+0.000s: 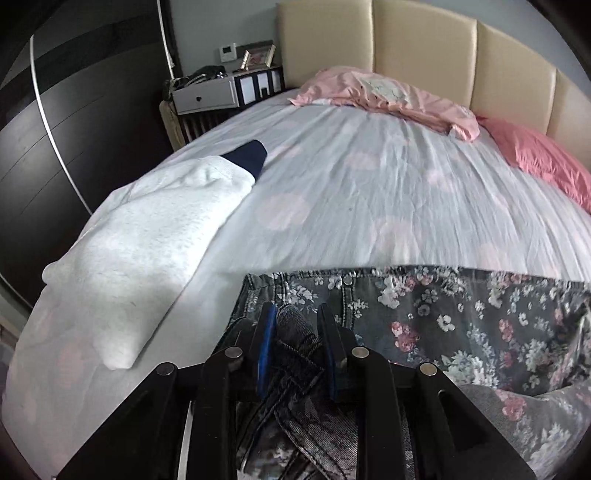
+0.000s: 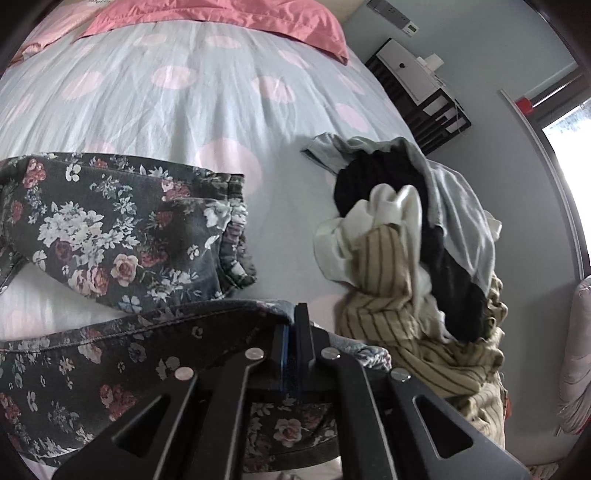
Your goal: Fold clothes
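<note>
In the left wrist view, the left claw point(image 1: 297, 314) sits at the bottom centre of the frame, its blue-padded fingers point(image 1: 266, 332) clamped on a bunched fold of the floral jeans point(image 1: 461, 325). The dark, flower-printed denim spreads from there to the lower right, lying on the bed sheet point(image 1: 369, 192). To the left of centre a folded white sweatshirt point(image 1: 147, 240) with a navy cuff rests on the sheet. Farther up, a pink garment point(image 1: 388, 96) lies crumpled near the cream headboard point(image 1: 424, 48), with a pink pillow point(image 1: 543, 162) at the right edge and a nightstand point(image 1: 207, 96) at the upper left.

In the right wrist view, the right claw point(image 2: 294, 325) at bottom centre is pressed shut on an edge of the floral jeans point(image 2: 110, 229), which drape across the lower left and lie folded at mid left on the bed sheet point(image 2: 184, 85). Right of centre sits a heap of unfolded clothes point(image 2: 417, 251): striped beige, white, black and grey pieces. The pink pillow point(image 2: 221, 18) lies along the top edge.
</note>
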The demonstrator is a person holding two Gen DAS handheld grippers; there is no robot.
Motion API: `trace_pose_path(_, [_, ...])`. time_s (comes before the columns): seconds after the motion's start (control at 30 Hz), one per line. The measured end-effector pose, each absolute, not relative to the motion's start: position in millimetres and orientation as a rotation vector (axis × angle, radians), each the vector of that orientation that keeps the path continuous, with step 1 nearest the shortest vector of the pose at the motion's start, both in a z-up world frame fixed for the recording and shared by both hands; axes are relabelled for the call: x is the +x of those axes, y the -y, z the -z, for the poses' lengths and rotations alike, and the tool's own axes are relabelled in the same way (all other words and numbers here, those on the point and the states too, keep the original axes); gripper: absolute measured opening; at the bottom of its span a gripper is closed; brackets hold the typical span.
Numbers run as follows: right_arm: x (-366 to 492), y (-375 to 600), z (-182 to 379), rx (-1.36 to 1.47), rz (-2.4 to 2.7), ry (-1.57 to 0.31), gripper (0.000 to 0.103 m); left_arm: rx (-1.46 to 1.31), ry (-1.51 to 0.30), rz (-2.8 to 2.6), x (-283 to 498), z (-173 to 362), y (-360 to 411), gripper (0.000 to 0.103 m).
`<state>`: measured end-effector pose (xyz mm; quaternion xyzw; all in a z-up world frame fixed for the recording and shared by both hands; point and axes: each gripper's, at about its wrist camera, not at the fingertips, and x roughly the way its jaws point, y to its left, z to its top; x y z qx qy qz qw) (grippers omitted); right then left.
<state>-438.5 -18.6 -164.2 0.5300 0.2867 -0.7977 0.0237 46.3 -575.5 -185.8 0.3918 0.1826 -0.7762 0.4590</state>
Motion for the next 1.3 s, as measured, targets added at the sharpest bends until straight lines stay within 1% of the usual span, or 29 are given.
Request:
trace_pose_path(0.03, [-440, 19, 166, 1.649, 2.465, -0.862, 0.003, 0.972, -0.456, 1.902, 46, 188, 577, 0.031])
trace_pose_path(0.1, [-442, 16, 166, 1.655, 2.465, -0.784, 0.007, 0.971, -0.457, 1.896, 47, 185, 576, 0.035])
trace_pose_path(0.17, [-442, 12, 158, 1.650, 2.483, -0.692, 0.009, 0.940, -0.435, 1.920, 50, 170, 569, 0.040])
trace_pose_path(0.23, [-440, 10, 147, 1.630, 2.498, -0.621, 0.012, 0.896, -0.405, 1.961, 57, 150, 558, 0.051])
trace_pose_path(0.33, [-429, 9, 123, 1.559, 2.514, -0.579, 0.018, 0.855, -0.363, 2.020, 67, 126, 540, 0.060])
trace_pose_path(0.47, [-407, 9, 95, 1.483, 2.484, -0.600, 0.021, 0.951, -0.329, 2.097, 73, 111, 521, 0.060])
trace_pose_path(0.53, [-394, 10, 83, 1.438, 2.460, -0.631, 0.025, 1.029, -0.228, 2.126, 77, 109, 507, 0.060])
trace_pose_path(0.6, [-379, 10, 73, 1.387, 2.441, -0.691, 0.030, 1.108, -0.111, 2.148, 81, 108, 492, 0.060])
trace_pose_path(0.67, [-366, 9, 64, 1.354, 2.426, -0.735, 0.032, 1.179, 0.026, 2.153, 88, 107, 478, 0.060])
trace_pose_path(0.77, [-348, 6, 51, 1.324, 2.404, -0.777, 0.032, 1.201, 0.201, 2.120, 102, 94, 468, 0.060])
trace_pose_path(0.8, [-343, 5, 47, 1.317, 2.398, -0.792, 0.032, 1.190, 0.223, 2.106, 109, 83, 469, 0.060])
trace_pose_path(0.97, [-319, -5, 16, 1.299, 2.371, -0.848, 0.032, 1.073, 0.203, 2.070, 150, 13, 489, 0.060])
trace_pose_path(1.1, [-295, -22, -7, 1.278, 2.349, -0.918, 0.032, 1.046, 0.295, 2.005, 190, -35, 489, 0.060])
trace_pose_path(1.17, [-283, -33, -14, 1.265, 2.339, -0.956, 0.032, 1.058, 0.356, 1.964, 212, -50, 486, 0.060])
trace_pose_path(1.3, [-258, -60, -21, 1.243, 2.298, -1.023, 0.032, 1.110, 0.445, 1.925, 253, -59, 477, 0.060])
